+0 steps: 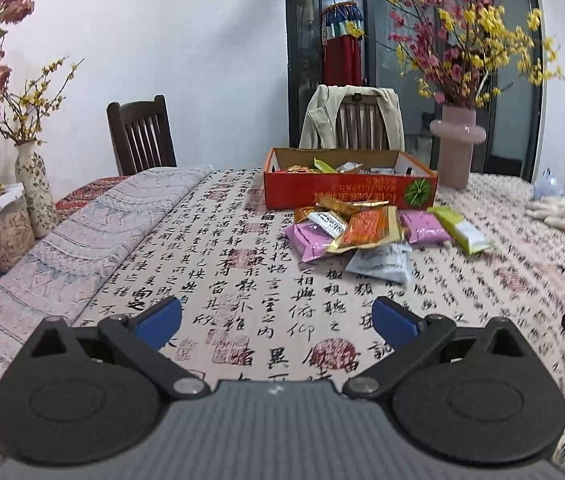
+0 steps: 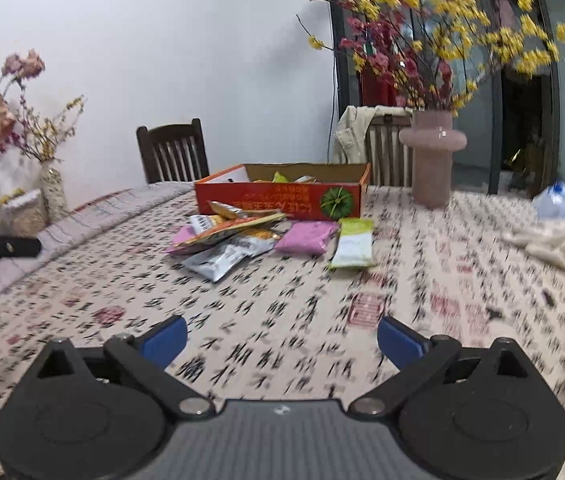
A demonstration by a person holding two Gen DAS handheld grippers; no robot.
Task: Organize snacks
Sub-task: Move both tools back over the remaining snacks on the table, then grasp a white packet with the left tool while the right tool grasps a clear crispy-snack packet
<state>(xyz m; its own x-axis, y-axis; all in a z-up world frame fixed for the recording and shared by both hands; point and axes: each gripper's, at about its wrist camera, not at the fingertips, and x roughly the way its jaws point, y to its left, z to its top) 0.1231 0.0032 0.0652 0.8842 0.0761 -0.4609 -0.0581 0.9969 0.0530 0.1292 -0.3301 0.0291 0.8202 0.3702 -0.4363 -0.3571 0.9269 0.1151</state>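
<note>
A pile of snack packets (image 1: 356, 232) (image 2: 234, 236) lies on the calligraphy tablecloth in front of an orange cardboard box (image 1: 346, 190) (image 2: 282, 196) that holds more packets. A pink packet (image 1: 424, 226) (image 2: 308, 237) and a green-white packet (image 1: 464, 232) (image 2: 354, 244) lie to the pile's right. A grey packet (image 1: 382, 265) (image 2: 218, 261) sits at the pile's near edge. My left gripper (image 1: 276, 322) is open over the cloth, well short of the pile, with nothing between its blue pads. My right gripper (image 2: 280, 344) is open too, empty, short of the packets.
A pink vase (image 1: 456, 144) (image 2: 432, 156) with yellow and red blossoms stands right of the box. A patterned vase (image 1: 34, 192) and a folded quilt (image 1: 82, 240) are at the left. White gloves (image 1: 558, 214) (image 2: 558, 242) lie at the right. Chairs (image 1: 140, 136) stand behind the table.
</note>
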